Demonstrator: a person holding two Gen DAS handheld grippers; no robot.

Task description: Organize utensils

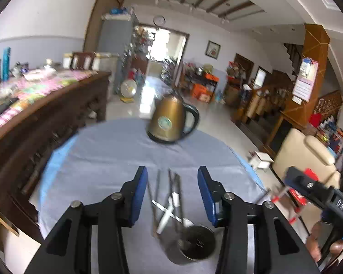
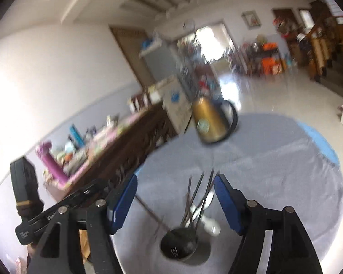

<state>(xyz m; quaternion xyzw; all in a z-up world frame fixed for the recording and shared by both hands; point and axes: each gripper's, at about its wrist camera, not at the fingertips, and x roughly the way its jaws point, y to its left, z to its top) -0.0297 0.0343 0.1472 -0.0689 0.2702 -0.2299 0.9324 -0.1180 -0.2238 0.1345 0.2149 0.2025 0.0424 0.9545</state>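
Observation:
A round steel utensil cup point(image 1: 191, 244) stands on the grey tablecloth point(image 1: 103, 155) near its front edge. Several utensils point(image 1: 171, 196) stand in it and lean away, among them a fork and a white-handled piece. My left gripper point(image 1: 172, 189) is open and empty, held above the cup with the utensils between its blue pads. In the right wrist view the cup point(image 2: 180, 246) and its utensils point(image 2: 199, 198) sit between the open, empty fingers of my right gripper point(image 2: 175, 196). The right gripper's body shows at the right of the left wrist view point(image 1: 317, 191).
A gold electric kettle point(image 1: 171, 121) with a black handle stands at the far side of the round table; it also shows in the right wrist view point(image 2: 212, 119). A long dark wooden sideboard point(image 1: 45, 118) with clutter runs along the left. A cream armchair point(image 1: 306, 157) is at the right.

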